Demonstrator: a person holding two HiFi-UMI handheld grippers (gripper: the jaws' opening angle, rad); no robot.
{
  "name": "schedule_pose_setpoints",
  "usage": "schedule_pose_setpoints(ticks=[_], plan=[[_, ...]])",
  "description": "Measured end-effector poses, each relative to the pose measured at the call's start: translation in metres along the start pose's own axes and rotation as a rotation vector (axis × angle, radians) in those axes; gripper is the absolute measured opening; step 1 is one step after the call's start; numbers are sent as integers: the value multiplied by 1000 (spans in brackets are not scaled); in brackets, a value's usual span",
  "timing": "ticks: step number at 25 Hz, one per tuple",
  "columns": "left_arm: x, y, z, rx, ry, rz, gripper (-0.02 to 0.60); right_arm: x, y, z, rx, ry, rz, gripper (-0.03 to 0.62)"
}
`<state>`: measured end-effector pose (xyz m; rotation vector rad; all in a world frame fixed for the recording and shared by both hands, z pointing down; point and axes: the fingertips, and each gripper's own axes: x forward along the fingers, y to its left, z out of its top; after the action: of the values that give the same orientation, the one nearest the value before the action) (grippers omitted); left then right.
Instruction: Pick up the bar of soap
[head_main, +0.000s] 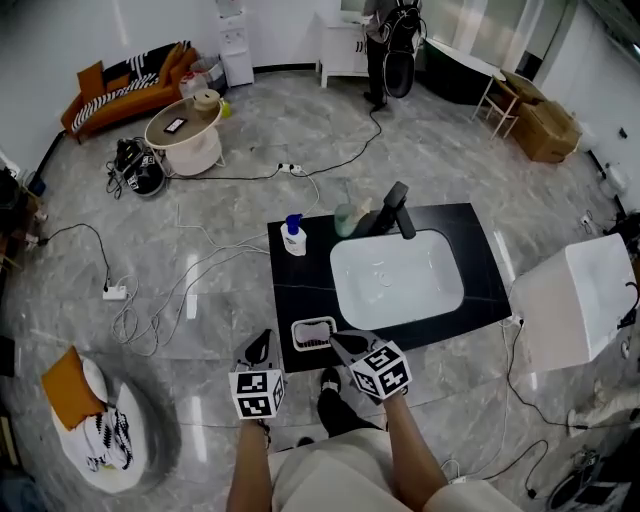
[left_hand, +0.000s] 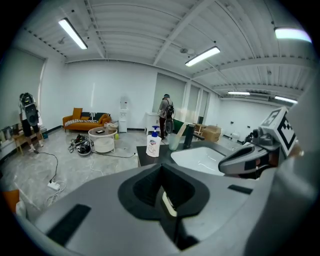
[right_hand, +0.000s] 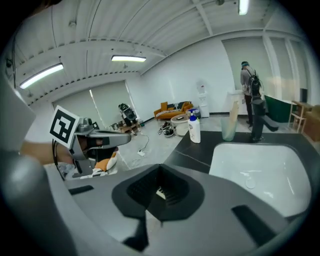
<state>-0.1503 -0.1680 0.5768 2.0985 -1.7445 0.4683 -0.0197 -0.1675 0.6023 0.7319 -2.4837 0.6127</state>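
While left gripper (head_main: 264, 342) and right gripper (head_main: 340, 343) hover closed, soap dish (head_main: 312, 324) between them.

I see bar of soap (head_main: 313, 340) only in head view. Small, dark reddish, too tiny to tell more. Lies flat inside white soap dish (head_main: 312, 321) with round corners. Dish sits on black desk (head_main: 300, 288), at near left corner, close to front edge, just left of big white sink (head_main: 400, 285).
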Motion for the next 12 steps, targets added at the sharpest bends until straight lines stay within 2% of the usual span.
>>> schedule_pose_setpoints(ticks=[4,10,12], plan=[[20,-1,-7,1,48,9,6,29,1,-10,-186,164,99,5],[37,-2,-24,-14,96,26,6,63,-2,-29,-453,320,233,6],[41,-3,-31,-30,112,35,6,68,-2,-36,-502,361,277,21]])
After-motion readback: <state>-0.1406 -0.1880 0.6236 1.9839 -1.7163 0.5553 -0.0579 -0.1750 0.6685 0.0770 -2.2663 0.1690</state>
